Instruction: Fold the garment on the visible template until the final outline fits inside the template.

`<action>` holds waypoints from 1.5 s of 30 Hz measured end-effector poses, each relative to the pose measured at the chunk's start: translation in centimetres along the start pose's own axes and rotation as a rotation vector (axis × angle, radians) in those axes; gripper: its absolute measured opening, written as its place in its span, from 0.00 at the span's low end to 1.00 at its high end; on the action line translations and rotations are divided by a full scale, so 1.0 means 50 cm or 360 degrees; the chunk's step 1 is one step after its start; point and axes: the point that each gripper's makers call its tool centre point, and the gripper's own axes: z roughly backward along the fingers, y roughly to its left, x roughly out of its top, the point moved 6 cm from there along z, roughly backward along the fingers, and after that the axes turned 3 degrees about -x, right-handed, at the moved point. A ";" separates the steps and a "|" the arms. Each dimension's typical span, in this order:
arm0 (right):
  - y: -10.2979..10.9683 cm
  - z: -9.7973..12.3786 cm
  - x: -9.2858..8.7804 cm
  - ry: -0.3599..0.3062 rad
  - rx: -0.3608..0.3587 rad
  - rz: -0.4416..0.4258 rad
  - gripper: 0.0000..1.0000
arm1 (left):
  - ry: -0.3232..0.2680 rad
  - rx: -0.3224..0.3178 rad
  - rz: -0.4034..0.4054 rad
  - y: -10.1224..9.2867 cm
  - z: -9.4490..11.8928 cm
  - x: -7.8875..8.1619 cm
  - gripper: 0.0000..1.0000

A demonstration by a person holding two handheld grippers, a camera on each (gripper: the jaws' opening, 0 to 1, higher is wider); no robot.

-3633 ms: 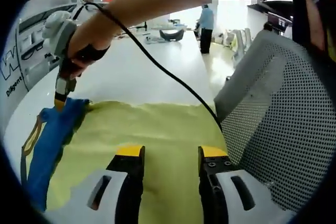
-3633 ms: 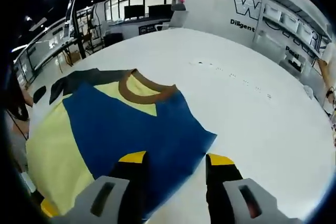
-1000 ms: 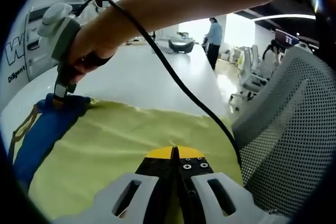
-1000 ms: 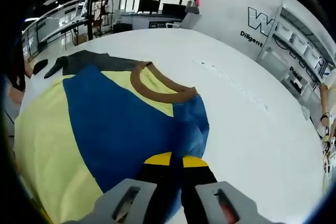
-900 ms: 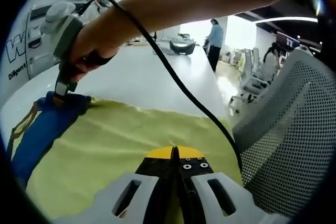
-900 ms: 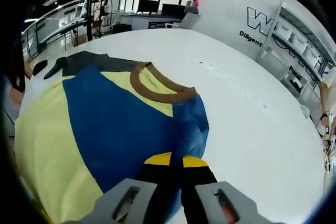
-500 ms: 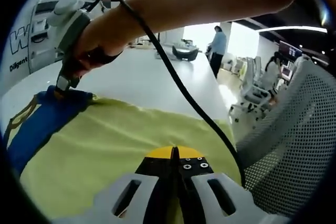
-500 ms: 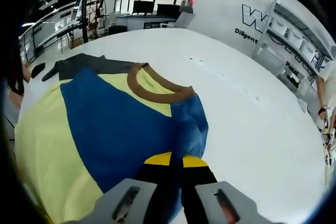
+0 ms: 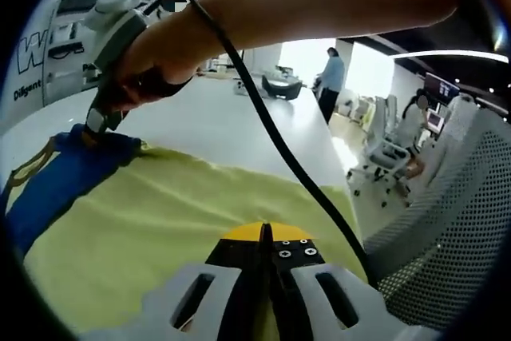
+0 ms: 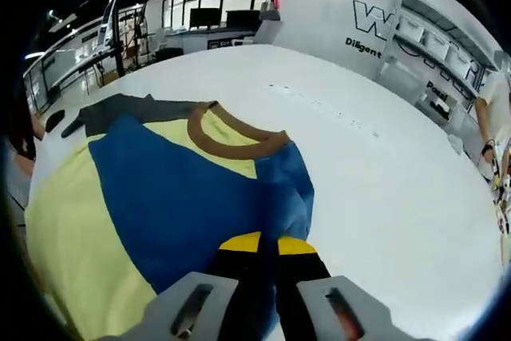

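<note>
Your count: one garment, two grippers

You have one garment (image 10: pixel 160 197) on one table (image 10: pixel 383 189), two grippers (left gripper (image 9: pixel 265 233), right gripper (image 10: pixel 263 241)), one mesh chair (image 9: pixel 447 237) and one cable (image 9: pixel 271 133).

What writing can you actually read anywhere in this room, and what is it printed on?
"W", a big outlined letter cut off by the shelving, on the white back wall.
"Diligent", small dark print under it on that wall, cut off too.
"Pass", partly readable and likely cut short, on the white shelving unit.
The yellow and blue shirt with the brown collar carries no readable text.
</note>
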 end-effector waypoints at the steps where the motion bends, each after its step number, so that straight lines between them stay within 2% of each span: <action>1: -0.003 0.001 -0.002 -0.0002 -0.0003 -0.0009 0.00 | -0.0001 -0.0003 0.0000 0.000 -0.004 0.002 0.00; 8: -0.022 0.007 -0.012 0.0000 -0.0020 -0.0036 0.00 | -0.0007 -0.0012 0.0003 -0.003 -0.025 0.011 0.00; 10: -0.032 0.011 -0.019 -0.0001 -0.0039 -0.0091 0.00 | -0.0007 -0.0004 0.0021 -0.004 -0.030 0.014 0.00; 12: -0.035 0.010 -0.019 -0.0009 -0.0018 -0.0125 0.00 | 0.0026 -0.0010 -0.0090 -0.006 -0.032 0.017 0.00; 16: -0.042 0.011 -0.021 0.0014 -0.0020 -0.0075 0.00 | 0.0007 -0.0012 -0.0017 -0.003 -0.039 0.019 0.00; 27: -0.061 0.020 -0.035 0.0008 -0.0032 -0.0134 0.00 | -0.0025 -0.0027 0.0067 -0.009 -0.064 0.027 0.00; 36: -0.085 0.031 -0.054 -0.0027 -0.0065 -0.0288 0.00 | -0.0028 -0.0024 0.0057 -0.016 -0.084 0.035 0.00; 42: -0.092 0.033 -0.058 -0.0025 -0.0073 -0.0256 0.00 | -0.0036 -0.0031 0.0059 -0.020 -0.096 0.039 0.00; 45: -0.092 0.032 -0.056 -0.0015 -0.0085 -0.0224 0.00 | -0.0008 -0.0041 0.0053 -0.019 -0.104 0.047 0.00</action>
